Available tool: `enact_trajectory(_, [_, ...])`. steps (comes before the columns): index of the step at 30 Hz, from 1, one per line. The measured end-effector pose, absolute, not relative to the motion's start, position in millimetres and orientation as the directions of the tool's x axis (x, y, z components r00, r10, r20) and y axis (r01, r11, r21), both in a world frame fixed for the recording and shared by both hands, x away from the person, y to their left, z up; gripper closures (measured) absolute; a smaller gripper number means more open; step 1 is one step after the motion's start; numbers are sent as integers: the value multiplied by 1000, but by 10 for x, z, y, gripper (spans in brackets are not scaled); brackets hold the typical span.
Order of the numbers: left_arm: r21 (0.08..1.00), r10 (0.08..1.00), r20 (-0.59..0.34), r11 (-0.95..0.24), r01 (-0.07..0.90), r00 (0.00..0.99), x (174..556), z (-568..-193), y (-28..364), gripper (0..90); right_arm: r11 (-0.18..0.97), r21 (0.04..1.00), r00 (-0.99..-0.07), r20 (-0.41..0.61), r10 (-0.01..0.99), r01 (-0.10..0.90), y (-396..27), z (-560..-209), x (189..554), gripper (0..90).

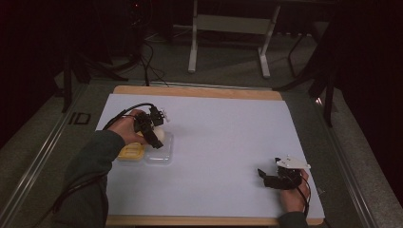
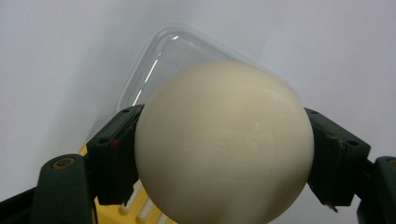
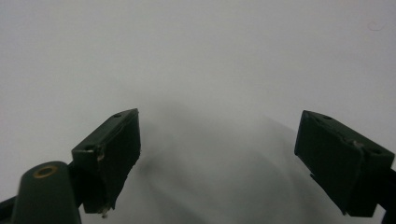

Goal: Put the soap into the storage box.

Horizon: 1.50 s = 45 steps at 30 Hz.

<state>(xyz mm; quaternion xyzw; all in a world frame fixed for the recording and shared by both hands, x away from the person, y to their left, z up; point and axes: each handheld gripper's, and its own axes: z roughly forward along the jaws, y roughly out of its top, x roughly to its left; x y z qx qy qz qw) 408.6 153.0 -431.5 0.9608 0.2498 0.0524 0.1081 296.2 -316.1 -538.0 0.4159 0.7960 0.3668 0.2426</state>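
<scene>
Lying across the middle of the high view, a pale sheet [image 1: 214, 142] covers a wooden board [image 1: 195, 90] whose edge shows along the top and bottom of the sheet. Grey floor surrounds it, and a white frame on two legs [image 1: 228, 38] stands in the dark room at the upper centre. At left centre, the left gripper [image 1: 156, 137] pinches a cream ball [image 1: 159, 135] between its jaws, directly above a clear plastic tray [image 1: 161, 156]; just left of the tray sits a yellow tray [image 1: 130, 153]. In the left gripper view the ball [image 2: 224, 144] sits at frame centre, both jaws pressed on its sides, the clear tray [image 2: 159, 60] behind it. At lower right the right gripper [image 1: 264, 176] rests over bare sheet, its jaws wide apart with nothing between them.
</scene>
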Motion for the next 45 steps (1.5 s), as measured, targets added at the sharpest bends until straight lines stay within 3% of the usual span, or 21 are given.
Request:
enact_trajectory(34, [207, 585, 43, -799, 565, 810, 4103, -4404, 1941, 228, 391, 784, -538, -87, 838, 482, -3156, -5381, 2960, 143])
enact_trajectory(45, [196, 578, 65, -807, 558, 813, 4101, -4454, 1985, 228, 394, 783, -539, -91, 838, 481, -3154, -5381, 2960, 143])
